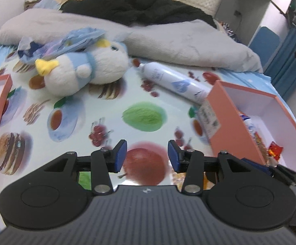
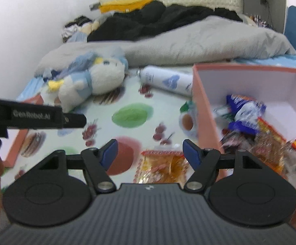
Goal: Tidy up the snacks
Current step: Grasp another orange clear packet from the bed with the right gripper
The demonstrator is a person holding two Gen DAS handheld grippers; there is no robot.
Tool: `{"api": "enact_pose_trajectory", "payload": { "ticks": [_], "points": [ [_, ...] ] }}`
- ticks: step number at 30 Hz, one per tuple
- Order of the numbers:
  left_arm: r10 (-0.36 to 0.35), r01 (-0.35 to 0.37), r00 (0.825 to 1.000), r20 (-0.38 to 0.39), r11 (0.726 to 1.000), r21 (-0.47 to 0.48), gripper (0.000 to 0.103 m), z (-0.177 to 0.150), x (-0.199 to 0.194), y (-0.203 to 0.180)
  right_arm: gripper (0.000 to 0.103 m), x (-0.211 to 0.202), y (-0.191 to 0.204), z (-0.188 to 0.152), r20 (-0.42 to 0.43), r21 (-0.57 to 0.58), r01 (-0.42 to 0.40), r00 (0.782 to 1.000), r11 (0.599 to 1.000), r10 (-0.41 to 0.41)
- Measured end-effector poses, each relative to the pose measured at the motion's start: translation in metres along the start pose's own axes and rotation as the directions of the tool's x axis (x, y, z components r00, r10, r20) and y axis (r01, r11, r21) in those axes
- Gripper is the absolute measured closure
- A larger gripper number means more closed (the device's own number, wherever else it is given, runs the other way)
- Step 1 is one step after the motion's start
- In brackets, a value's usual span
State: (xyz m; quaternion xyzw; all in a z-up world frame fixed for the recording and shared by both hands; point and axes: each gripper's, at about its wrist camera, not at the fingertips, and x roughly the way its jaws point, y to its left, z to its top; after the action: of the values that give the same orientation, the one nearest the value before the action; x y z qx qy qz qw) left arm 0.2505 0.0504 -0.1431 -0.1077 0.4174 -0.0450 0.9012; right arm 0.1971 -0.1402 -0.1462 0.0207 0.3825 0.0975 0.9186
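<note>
Hovering spread and empty, the right gripper (image 2: pixel 149 153) has the orange snack packet (image 2: pixel 161 168) just beneath its pads, lying flat; left gripper (image 1: pixel 147 156) sits agape, farther off.

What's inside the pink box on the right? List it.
The pink box holds a loose pile of snacks: blue-and-white wrappers, orange-red packets, a red pack. Anything beneath the pile is covered.

The left gripper (image 1: pixel 147 156) tilts downward, its blue-padded jaws parted with nothing between them. The right gripper (image 2: pixel 149 155) tilts downward too, jaws spread wider, gripping nothing.
</note>
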Motion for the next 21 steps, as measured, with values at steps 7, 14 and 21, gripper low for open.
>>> {"api": "enact_pose_trajectory", "payload": {
  "ticks": [7,14,21],
  "points": [
    [0.022,-0.023,0.999,-0.033,0.999,-0.042,0.053,-0.005,0.024,0.024,0.031,0.051,0.013,-0.015,-0.104,-0.001,0.143,0.984,0.99,-0.143],
    [0.021,-0.024,0.998,-0.062,0.998,-0.051,0.053,-0.012,0.039,0.033,0.032,0.091,0.011,-0.022,-0.174,-0.006,0.209,0.963,0.978,-0.207],
    [0.016,-0.02,0.997,-0.078,0.999,-0.05,0.053,-0.017,0.048,0.032,0.05,0.093,0.007,-0.026,-0.159,-0.025,0.196,0.967,0.98,-0.198]
  ]
}}
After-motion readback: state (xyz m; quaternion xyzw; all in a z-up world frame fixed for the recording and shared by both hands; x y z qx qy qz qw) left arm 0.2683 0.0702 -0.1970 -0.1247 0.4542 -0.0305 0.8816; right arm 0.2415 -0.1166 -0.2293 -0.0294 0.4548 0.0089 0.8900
